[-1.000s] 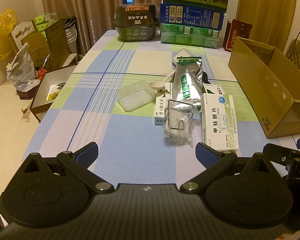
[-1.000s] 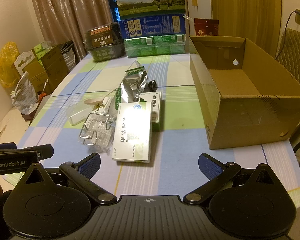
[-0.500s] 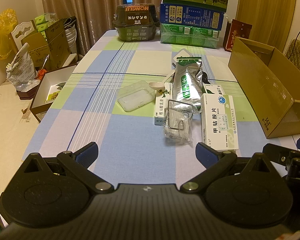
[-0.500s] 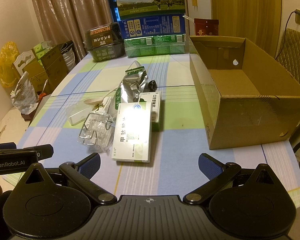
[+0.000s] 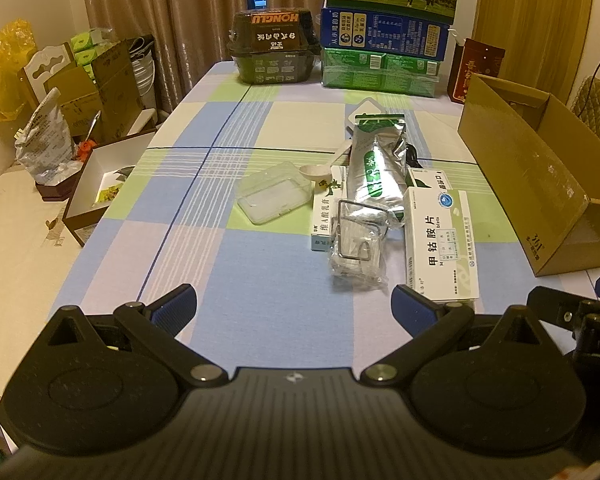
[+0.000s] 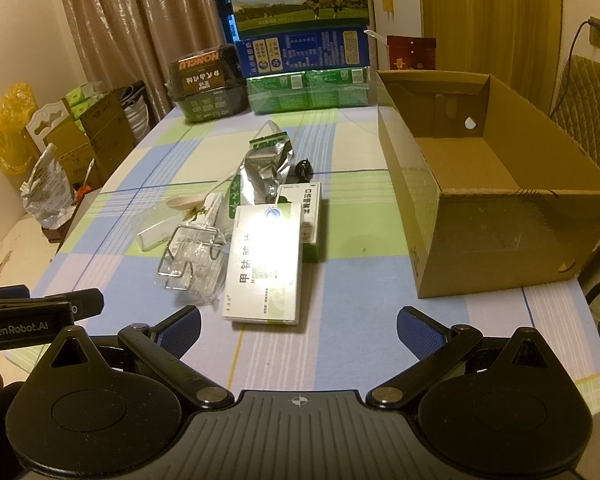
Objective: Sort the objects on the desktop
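Left wrist view: the left gripper [image 5: 294, 304] hangs low over the near part of the checked table [image 5: 260, 280], its jaws spread wide and holding nothing. Ahead lies a cluster: a clear plastic case [image 5: 274, 198], a beige spoon [image 5: 326, 164], a silver foil pouch [image 5: 376, 172], a bagged wire rack [image 5: 358, 246] and a white medicine box [image 5: 440, 246], which sits just beside the rack. Right wrist view: the right gripper [image 6: 298, 326] also has its jaws wide and empty, with the medicine box [image 6: 266, 264] straight ahead and an open cardboard box [image 6: 496, 216] standing to the right, apart from the cluster.
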Demonstrator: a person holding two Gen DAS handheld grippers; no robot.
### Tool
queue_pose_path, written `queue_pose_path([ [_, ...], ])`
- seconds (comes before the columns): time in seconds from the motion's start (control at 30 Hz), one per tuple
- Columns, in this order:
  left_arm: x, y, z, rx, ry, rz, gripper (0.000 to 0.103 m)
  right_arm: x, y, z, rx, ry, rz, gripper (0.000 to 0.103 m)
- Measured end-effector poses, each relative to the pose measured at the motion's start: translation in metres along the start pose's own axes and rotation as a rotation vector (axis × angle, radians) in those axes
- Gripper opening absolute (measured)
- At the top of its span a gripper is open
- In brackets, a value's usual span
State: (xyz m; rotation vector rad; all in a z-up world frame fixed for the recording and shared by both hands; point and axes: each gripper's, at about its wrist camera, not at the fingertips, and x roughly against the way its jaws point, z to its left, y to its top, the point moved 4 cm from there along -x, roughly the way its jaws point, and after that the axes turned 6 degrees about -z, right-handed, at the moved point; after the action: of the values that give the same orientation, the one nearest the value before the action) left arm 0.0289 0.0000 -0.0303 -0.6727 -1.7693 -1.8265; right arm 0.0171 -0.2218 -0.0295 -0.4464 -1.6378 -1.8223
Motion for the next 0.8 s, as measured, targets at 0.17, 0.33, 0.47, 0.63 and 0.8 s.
queue_pose_path([
  [0.17,-0.001,0.003,0.002,-0.01,0.008,0.023,0.102,0.003,0.002,0.0,0.02,-0.025,-0.001,0.101],
  [0.33,0.0,0.005,0.002,-0.049,0.004,0.018,0.102,0.006,0.006,0.005,0.086,-0.05,-0.016,0.101],
  [0.47,-0.004,0.009,0.003,-0.029,-0.038,0.01,0.102,0.004,0.007,0.002,0.06,-0.035,-0.019,0.101],
  [0.63,-0.012,0.013,-0.001,-0.053,-0.062,-0.029,0.102,-0.006,-0.001,0.01,0.104,0.007,-0.005,0.101],
  [0.8,-0.028,0.012,0.0,-0.042,-0.092,-0.068,0.102,-0.025,-0.012,0.012,0.098,0.029,-0.019,0.101],
])
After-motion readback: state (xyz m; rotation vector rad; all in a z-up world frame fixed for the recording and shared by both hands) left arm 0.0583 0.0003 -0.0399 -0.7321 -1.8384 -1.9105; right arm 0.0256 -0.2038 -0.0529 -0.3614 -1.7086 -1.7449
